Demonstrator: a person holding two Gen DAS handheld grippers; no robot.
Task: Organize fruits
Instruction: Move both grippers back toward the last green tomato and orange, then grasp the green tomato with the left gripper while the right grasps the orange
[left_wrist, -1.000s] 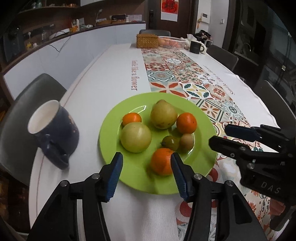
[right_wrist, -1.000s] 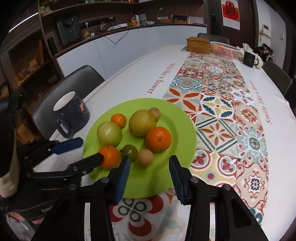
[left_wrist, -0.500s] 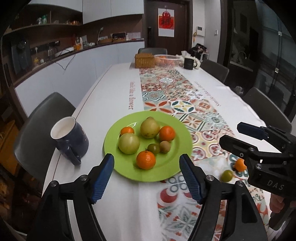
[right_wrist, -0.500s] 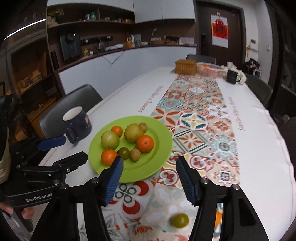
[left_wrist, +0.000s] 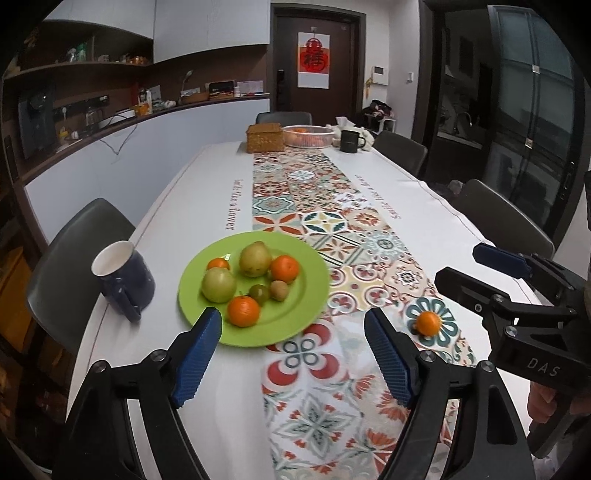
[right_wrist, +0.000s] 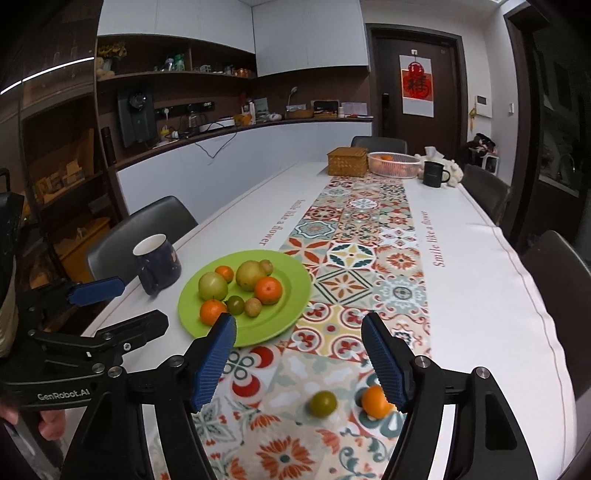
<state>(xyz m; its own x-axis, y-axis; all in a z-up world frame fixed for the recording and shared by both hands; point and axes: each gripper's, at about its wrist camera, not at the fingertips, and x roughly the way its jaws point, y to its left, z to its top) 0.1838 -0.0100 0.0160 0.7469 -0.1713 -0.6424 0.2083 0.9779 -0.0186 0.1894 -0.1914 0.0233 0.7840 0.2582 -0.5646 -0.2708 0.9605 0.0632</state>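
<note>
A green plate on the table holds several fruits: oranges, a pear, a pale green apple and small brown and green fruits. A loose orange and a small green fruit lie on the patterned runner to the right of the plate. My left gripper is open and empty, held back from the plate's near edge. My right gripper is open and empty above the two loose fruits.
A dark blue mug stands left of the plate. A wicker box, a fruit basket and a black mug stand at the far end. Chairs line both sides.
Both grippers have pulled back and up from the plate. The view widened, so the loose orange and green fruit on the runner came into sight. Both jaws have opened wider.
</note>
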